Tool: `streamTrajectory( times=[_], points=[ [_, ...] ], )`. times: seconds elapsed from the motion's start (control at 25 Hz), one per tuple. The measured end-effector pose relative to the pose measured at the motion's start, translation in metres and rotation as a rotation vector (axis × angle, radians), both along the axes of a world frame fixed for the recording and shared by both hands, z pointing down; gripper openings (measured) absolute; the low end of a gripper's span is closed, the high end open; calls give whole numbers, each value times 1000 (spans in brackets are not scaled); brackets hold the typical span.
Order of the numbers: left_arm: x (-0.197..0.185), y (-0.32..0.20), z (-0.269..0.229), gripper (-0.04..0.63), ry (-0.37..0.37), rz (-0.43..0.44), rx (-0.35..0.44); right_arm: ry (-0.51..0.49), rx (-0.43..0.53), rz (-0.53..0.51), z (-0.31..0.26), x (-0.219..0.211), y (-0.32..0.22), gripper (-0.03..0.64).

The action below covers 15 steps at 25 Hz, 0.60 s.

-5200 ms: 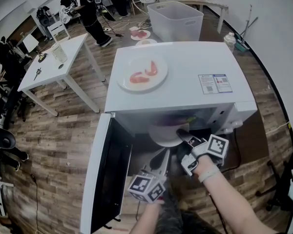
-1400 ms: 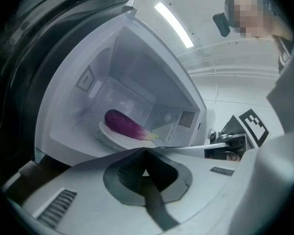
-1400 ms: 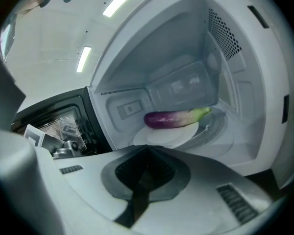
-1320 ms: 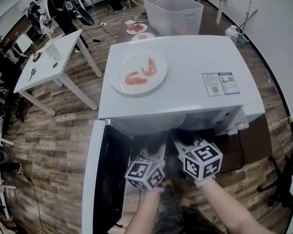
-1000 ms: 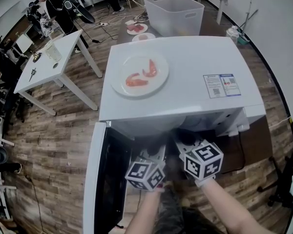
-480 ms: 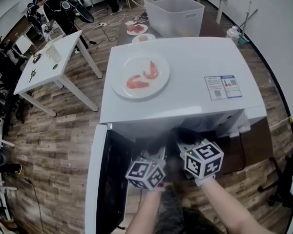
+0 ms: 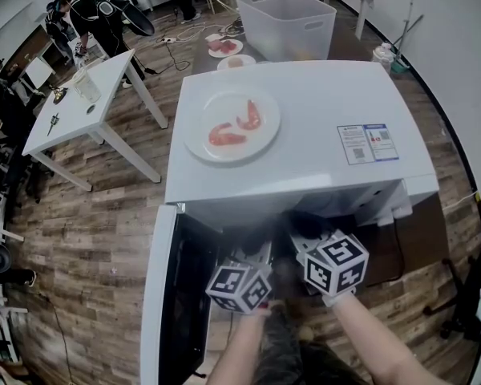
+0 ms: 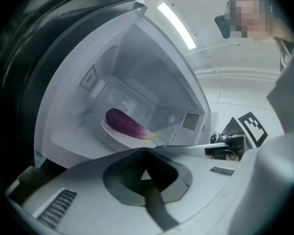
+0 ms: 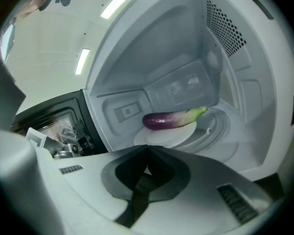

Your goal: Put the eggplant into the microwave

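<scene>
The purple eggplant point(image 9: 169, 120) with its green stem lies on a white plate point(image 9: 161, 137) on the turntable inside the white microwave point(image 7: 305, 135). In the left gripper view the eggplant point(image 8: 125, 123) shows on the same plate point(image 8: 112, 135), deep in the cavity. My left gripper point(image 8: 143, 149) is shut and empty, in front of the opening. My right gripper point(image 9: 148, 147) is also shut with nothing in it, short of the plate. In the head view both grippers, left point(image 7: 252, 259) and right point(image 7: 305, 243), sit side by side at the microwave's mouth.
The microwave door point(image 7: 164, 295) stands swung wide to the left. A white plate of shrimp point(image 7: 232, 124) rests on the microwave's top. A white table point(image 7: 88, 103) stands left, a clear bin point(image 7: 287, 22) behind, and people at the far left.
Since the earliest frame the plate has gone from the microwave's mouth to inside, and my right gripper has drawn back from it. Over the last second both grippers keep still.
</scene>
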<state>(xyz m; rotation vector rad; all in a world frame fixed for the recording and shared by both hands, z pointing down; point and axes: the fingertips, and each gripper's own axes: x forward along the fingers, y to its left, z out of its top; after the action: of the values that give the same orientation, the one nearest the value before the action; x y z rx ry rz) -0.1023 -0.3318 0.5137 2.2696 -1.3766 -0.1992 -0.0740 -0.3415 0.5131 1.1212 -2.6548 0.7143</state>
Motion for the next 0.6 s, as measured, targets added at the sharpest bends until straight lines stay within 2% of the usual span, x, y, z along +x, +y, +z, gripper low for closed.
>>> streamTrajectory(
  times=[0.2, 0.36, 0.6],
  points=[
    [2, 5, -2, 0, 0, -2, 6, -54, -11, -23, -2, -2, 8, 2],
    [5, 12, -4, 0, -9, -2, 15, -75, -33, -3, 1, 6, 13, 0],
    [4, 27, -8, 0, -20, -6, 12, -24, -1, -9, -3, 16, 25, 0]
  ],
)
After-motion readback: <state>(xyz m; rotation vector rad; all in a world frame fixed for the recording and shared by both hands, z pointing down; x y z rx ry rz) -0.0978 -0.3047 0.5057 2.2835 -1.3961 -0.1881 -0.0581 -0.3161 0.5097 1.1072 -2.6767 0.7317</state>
